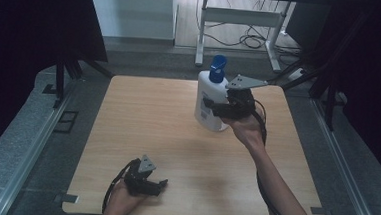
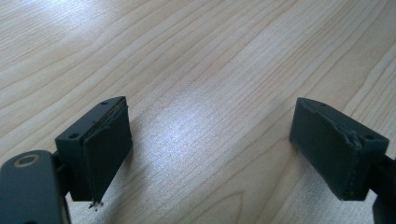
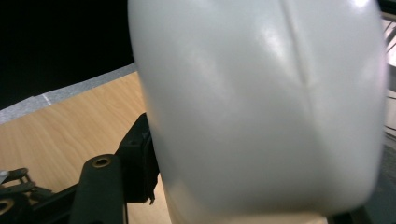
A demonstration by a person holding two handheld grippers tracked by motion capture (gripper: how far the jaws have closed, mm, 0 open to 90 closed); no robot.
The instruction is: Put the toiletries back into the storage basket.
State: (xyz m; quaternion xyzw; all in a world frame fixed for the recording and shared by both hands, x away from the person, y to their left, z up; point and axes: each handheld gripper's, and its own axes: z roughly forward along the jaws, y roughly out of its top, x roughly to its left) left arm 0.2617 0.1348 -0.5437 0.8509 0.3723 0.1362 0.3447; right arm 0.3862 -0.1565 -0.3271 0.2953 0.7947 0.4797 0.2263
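My left gripper (image 1: 146, 181) rested low at the near edge of the table (image 1: 176, 136), left of centre. Its jaws stood wide apart with nothing between them; the left gripper view showed bare wood grain in the gap (image 2: 210, 135).

Beyond it lay a broad stretch of open table surface with no other objects on it.

At the far right of the table, my right gripper (image 1: 218, 108) was closed around a white bottle (image 1: 210, 101) with a blue pump top (image 1: 218, 65). The jaws gripped the lower body of the bottle from its right side. In the right gripper view the bottle (image 3: 261, 102) sat hard against the camera, with one jaw pressed to its left flank; the opposite jaw was hidden behind the bottle body.

The bottle's long axis stood close to upright, with the pump top highest and tipped slightly away from me. Whether the base was touching the table or just clear of it could not be determined.

The right hand (image 1: 245, 127) was therefore the working hand; the left was well apart from the bottle, near and to the left.

Judged from this layout, free room existed toward the centre and the near left. The far edge and right edge of the table lay close to the bottle, so clearance there was limited.
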